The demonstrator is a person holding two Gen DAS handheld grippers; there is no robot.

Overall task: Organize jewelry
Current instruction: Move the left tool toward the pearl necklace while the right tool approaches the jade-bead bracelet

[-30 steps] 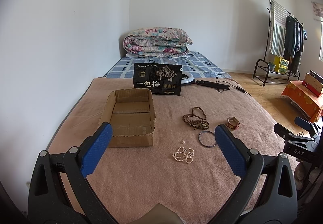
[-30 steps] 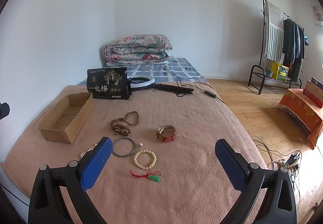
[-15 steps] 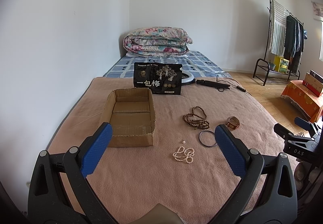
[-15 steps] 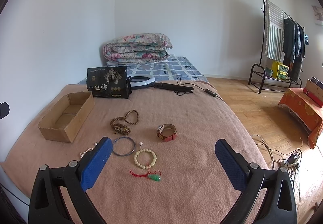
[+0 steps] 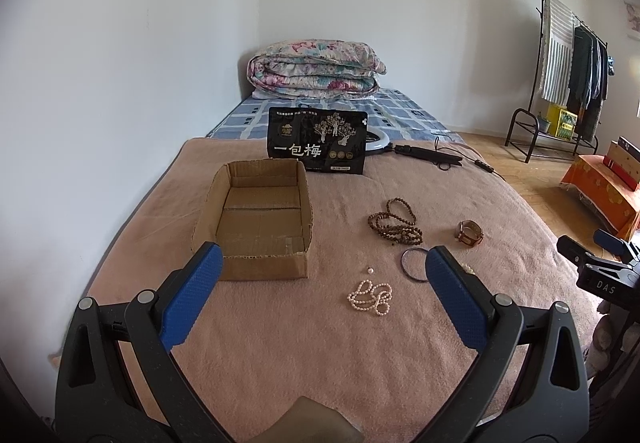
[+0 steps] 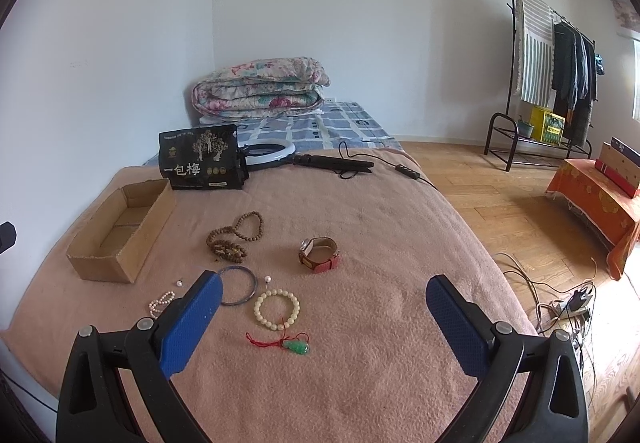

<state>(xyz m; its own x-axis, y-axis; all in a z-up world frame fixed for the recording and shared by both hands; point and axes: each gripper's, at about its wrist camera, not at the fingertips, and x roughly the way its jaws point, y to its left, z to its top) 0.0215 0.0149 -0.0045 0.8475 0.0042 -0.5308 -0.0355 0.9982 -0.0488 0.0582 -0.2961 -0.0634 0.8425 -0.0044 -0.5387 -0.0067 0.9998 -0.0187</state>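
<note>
An open cardboard box (image 5: 260,219) (image 6: 120,235) lies on the pink blanket. To its right lie brown bead strings (image 5: 394,223) (image 6: 234,235), a watch with a red strap (image 5: 469,232) (image 6: 319,255), a dark bangle (image 5: 414,263) (image 6: 238,285), a pearl strand (image 5: 370,293) (image 6: 160,301), loose pearls (image 5: 370,270), a cream bead bracelet (image 6: 277,305) and a green pendant on red cord (image 6: 296,346). My left gripper (image 5: 320,275) is open and empty above the blanket. My right gripper (image 6: 320,307) is open and empty above the bracelet.
A black printed bag (image 5: 318,145) stands behind the box, with a ring light (image 6: 266,153) and cable beside it. A folded quilt (image 5: 316,69) lies at the back. A clothes rack (image 6: 548,75) and orange-covered stand (image 6: 596,195) are on the right.
Both grippers have drifted slightly; the scene shifts a little in each view. Nothing was taken hold of or moved.
</note>
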